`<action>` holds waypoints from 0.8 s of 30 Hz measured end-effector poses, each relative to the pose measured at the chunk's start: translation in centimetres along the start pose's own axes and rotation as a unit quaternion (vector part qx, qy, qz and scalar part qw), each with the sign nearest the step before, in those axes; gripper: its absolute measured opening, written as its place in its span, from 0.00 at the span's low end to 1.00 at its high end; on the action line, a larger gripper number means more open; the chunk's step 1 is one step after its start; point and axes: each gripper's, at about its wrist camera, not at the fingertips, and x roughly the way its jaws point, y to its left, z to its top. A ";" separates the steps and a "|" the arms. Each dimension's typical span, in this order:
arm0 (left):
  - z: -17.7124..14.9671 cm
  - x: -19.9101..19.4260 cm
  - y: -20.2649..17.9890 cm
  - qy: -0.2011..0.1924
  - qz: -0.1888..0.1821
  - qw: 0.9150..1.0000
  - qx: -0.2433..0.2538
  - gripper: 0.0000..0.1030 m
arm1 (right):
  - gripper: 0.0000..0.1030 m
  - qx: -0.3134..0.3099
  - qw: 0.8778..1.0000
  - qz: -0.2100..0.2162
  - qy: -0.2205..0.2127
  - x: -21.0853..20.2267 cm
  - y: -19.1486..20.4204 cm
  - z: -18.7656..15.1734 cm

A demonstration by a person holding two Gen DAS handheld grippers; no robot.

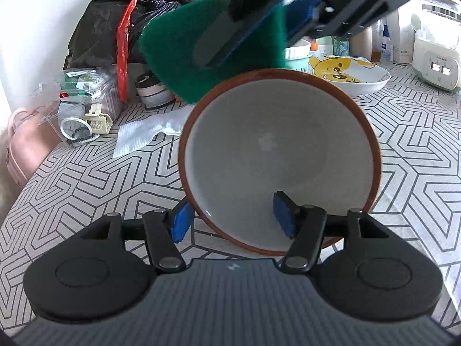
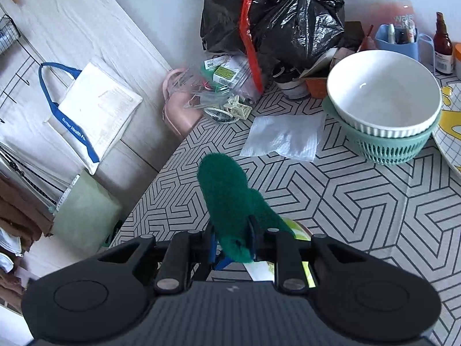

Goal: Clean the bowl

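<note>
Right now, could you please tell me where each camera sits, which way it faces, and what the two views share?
Left wrist: on the left gripper, looking forward and down at the brown-rimmed grey bowl; its blue pads straddle the near rim without pressing.
Right wrist: on the right gripper, looking down over the patterned table; its jaws pinch the green scouring pad.
Shared: pad, black rubbish bag, white paper towel.

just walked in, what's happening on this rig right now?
Bowl cleaning in progress. The left gripper straddles the near rim of a brown-rimmed bowl on the patterned table, its pads apart from the wall. The right gripper is shut on a green scouring pad, held above the bowl's far edge, not touching the inside.
</note>
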 end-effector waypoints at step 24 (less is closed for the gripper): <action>-0.1 -0.2 -0.6 -0.004 -0.008 1.000 0.025 0.74 | 0.20 -0.001 0.998 -0.063 -0.009 -2.5 -0.9 -1.8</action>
